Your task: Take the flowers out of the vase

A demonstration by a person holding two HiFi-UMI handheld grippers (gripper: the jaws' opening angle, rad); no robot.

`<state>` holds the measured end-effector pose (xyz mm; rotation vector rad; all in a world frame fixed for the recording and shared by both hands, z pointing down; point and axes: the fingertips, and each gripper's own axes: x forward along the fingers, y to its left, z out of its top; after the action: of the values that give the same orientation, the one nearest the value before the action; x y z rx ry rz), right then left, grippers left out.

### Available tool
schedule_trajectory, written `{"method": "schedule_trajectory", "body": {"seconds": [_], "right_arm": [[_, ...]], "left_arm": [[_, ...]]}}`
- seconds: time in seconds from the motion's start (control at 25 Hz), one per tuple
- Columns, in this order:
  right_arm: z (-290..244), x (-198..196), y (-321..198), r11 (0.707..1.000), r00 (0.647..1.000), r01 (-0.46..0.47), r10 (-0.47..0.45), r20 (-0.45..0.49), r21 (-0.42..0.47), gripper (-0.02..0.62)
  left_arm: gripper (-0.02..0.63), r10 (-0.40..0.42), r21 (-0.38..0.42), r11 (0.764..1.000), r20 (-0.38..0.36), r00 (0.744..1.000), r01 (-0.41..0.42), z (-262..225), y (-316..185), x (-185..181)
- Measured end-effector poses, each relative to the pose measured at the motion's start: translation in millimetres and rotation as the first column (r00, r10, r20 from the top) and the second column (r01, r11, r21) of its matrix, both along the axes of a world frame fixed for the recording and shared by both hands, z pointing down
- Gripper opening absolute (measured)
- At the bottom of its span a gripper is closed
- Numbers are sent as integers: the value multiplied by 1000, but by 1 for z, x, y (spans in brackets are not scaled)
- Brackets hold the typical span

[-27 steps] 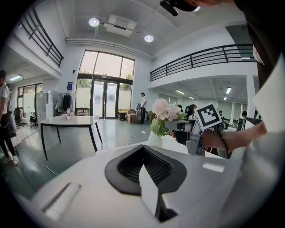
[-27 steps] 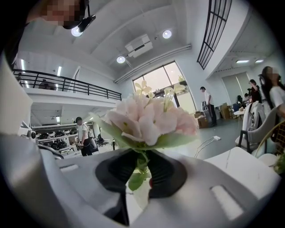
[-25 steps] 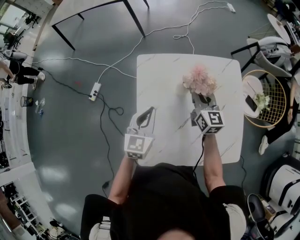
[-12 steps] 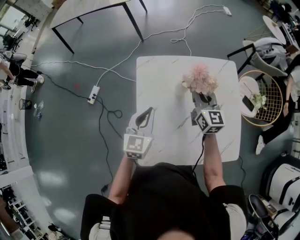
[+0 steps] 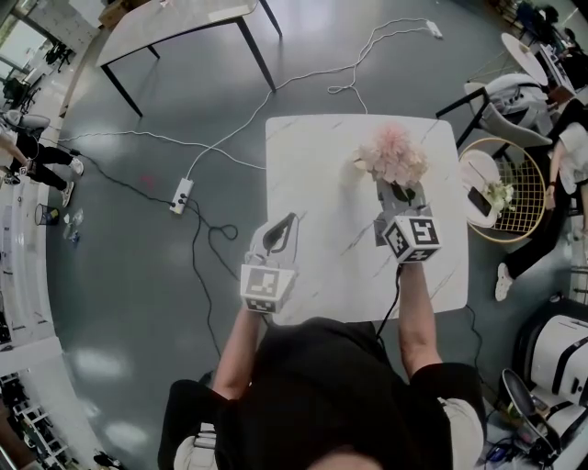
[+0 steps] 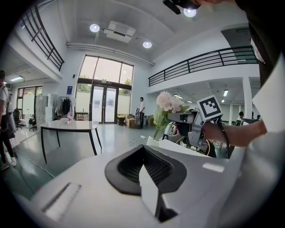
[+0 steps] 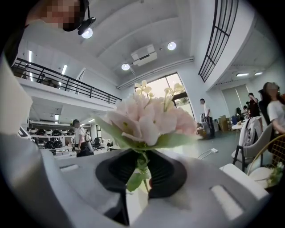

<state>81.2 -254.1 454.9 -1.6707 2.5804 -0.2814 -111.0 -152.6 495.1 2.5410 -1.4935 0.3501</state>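
Observation:
A bunch of pale pink flowers (image 5: 393, 154) with green leaves hangs over the far right part of the white marble table (image 5: 322, 266). My right gripper (image 5: 398, 191) is shut on the green stem just under the blossoms; in the right gripper view the flowers (image 7: 147, 120) fill the middle, with the stem between the black pads (image 7: 167, 173). My left gripper (image 5: 287, 225) hovers over the table's left side, shut and holding nothing. The left gripper view shows the flowers (image 6: 169, 101) off to its right. A pale shape (image 5: 352, 171) left of the blossoms may be the vase; I cannot tell.
A power strip (image 5: 181, 195) and long cables lie on the grey floor to the left. A black-legged table (image 5: 175, 18) stands at the far left. To the right are a round wire basket table (image 5: 519, 188) and a chair (image 5: 514, 92). People stand at the room's edges.
My right gripper has risen a little with the flowers in it. The left gripper has shifted slightly and stays shut.

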Motion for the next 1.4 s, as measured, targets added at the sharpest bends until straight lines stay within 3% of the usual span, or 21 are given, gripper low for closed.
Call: {"method": "schedule_trajectory", "body": {"seconds": [1.4], "right_arm": [[-65,12,63,986,994,-110,109,12,122,75]], "left_arm": [[6,63,54,997,-17,998,-62,-25,44,-14]]}}
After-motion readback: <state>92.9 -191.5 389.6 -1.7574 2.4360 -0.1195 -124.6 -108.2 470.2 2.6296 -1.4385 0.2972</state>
